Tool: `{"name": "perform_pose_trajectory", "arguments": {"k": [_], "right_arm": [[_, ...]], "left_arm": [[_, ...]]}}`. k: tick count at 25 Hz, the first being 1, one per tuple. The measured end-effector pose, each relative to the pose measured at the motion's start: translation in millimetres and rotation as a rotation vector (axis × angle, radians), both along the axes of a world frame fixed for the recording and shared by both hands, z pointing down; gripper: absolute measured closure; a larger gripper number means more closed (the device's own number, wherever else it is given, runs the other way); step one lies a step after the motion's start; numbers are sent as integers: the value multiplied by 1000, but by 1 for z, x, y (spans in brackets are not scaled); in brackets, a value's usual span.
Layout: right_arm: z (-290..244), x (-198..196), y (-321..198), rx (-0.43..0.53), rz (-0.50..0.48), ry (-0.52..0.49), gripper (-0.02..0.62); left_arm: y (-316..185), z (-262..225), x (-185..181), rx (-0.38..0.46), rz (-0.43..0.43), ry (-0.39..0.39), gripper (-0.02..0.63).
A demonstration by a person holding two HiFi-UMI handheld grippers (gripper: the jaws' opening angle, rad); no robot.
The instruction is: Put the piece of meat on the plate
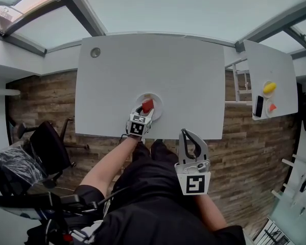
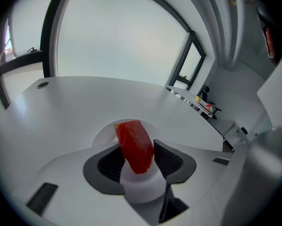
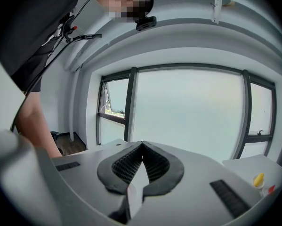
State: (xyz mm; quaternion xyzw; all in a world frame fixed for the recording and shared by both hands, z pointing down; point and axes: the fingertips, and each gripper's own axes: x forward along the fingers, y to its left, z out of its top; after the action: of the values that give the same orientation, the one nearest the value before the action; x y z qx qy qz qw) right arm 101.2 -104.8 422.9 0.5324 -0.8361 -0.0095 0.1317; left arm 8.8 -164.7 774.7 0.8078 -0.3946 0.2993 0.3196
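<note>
A red piece of meat [image 1: 147, 105] stands tilted on the white plate [image 1: 158, 100] near the front edge of the white table [image 1: 193, 75]. My left gripper [image 1: 145, 112] reaches over the plate from the front, its jaws either side of the meat. In the left gripper view the meat [image 2: 135, 146] leans between the dark pads [image 2: 169, 160], with a thin gap on the right side and the plate [image 2: 103, 133] under it. My right gripper [image 1: 189, 139] hangs off the table in front of the person's lap, jaws closed tip to tip on nothing [image 3: 141, 147].
A round grommet [image 1: 95, 52] sits at the table's far left corner. A second table at the right carries a yellow object [image 1: 269, 88], an orange object [image 1: 272, 107] and a black phone [image 1: 259, 106]. A dark chair [image 1: 48, 147] stands at the left on the wood floor.
</note>
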Motion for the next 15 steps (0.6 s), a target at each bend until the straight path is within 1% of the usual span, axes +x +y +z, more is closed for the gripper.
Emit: {"name": "perform_pose_trajectory", "arguments": {"k": [4,7,9,11,15], "right_arm": [[0,4,1,-16,33,-37,591],[-1,7,1,-19,47,-38,591],[1,10,3,-31,57,-35,591],[2,10,4,-32,57,-39,591],[-1,6,5,-12,36,-37,591]], "left_arm": [[-1,1,-3,11,-12,-11,424],[-1,2,-9,12,-42,-17,401],[-3,1,-10,20,-39,-28,390],[-1,5,-11,21,-26,-51,386],[-5,10,-17,31,-44,-69,345]]}}
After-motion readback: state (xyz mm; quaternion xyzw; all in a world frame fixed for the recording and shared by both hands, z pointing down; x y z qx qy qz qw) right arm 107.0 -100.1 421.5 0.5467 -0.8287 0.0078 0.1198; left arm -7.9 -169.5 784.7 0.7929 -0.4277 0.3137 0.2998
